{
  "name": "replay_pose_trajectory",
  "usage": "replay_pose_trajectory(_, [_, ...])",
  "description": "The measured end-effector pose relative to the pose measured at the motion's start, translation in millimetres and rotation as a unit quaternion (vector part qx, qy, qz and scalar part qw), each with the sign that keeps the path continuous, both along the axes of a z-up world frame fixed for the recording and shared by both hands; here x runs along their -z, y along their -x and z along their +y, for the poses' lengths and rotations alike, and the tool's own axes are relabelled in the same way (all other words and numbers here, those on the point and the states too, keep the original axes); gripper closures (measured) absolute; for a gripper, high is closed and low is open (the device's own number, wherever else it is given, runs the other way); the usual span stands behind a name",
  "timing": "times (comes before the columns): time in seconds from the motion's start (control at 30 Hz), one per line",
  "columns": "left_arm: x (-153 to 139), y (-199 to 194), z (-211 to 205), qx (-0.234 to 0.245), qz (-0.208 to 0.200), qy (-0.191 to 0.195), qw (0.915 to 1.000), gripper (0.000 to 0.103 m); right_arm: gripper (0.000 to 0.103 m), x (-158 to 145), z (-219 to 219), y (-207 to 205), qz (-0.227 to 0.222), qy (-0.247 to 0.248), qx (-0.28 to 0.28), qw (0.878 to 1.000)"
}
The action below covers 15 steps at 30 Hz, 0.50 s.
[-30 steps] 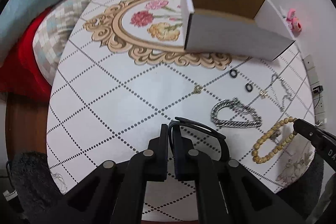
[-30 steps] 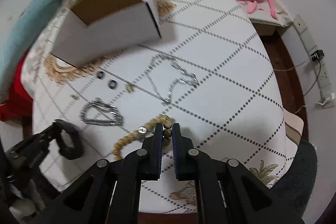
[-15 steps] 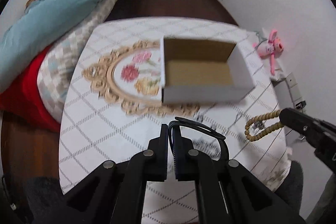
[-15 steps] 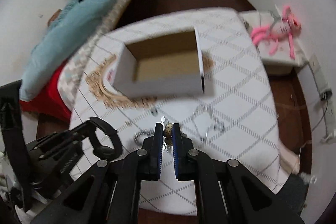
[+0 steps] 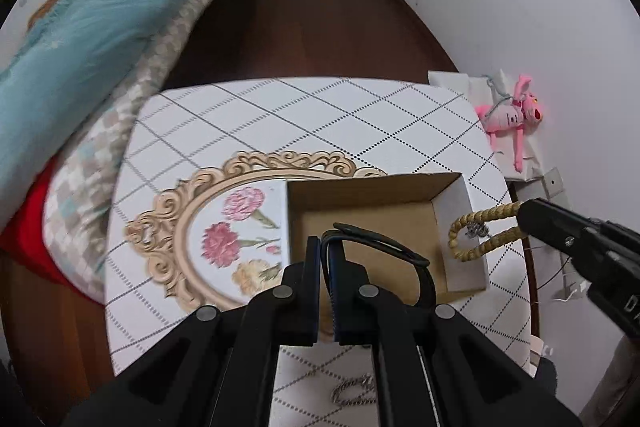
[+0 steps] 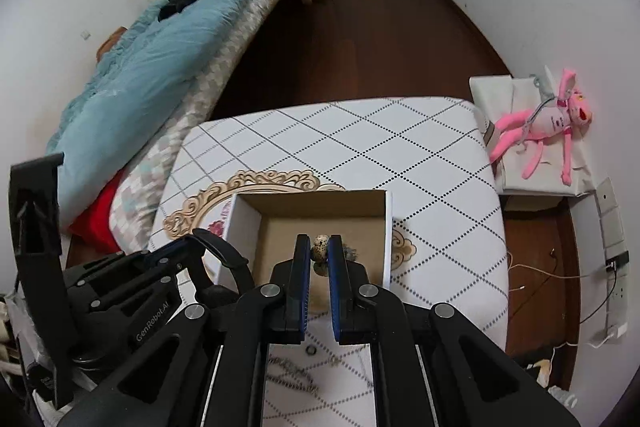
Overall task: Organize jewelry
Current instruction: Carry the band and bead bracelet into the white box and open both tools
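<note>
Left wrist view: the left gripper is clamped on a black band, which arcs out to the right of the fingers and hangs above the open box. The part of the box floor that shows is bare cardboard. At the right edge the right gripper carries a bead bracelet, its loop drooping over the box's right wall. A silver chain lies on the table at the near edge, below the fingers.

Right wrist view: the right gripper pinches a speckled bead of the bracelet over the box interior. The left gripper sits beside the box's left wall with the band. Chains and a small ring remain on the table.

Judgement: nothing appears boxed yet — two pieces are poised for release, several more are left.
</note>
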State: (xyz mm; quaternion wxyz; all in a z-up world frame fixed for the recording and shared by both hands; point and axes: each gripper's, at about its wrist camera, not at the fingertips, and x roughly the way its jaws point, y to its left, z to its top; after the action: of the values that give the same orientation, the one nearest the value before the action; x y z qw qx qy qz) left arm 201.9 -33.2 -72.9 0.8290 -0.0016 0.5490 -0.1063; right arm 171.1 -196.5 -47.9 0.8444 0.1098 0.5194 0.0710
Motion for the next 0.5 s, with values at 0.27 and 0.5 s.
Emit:
replay_pose_trajectory(0.27, [17,-30,-5,-0.008,0.048,0.009,0.9988,0.066,0.093,44,-5,-41,0.058,-0.027,-0.009,0.998])
replay_pose_trajectory(0.5, [6,-28,9,-0.04,0.018,-0.015,0.9989,0.006,0.043,65,-14,-47,0.096,-0.023,-0.002,0.995])
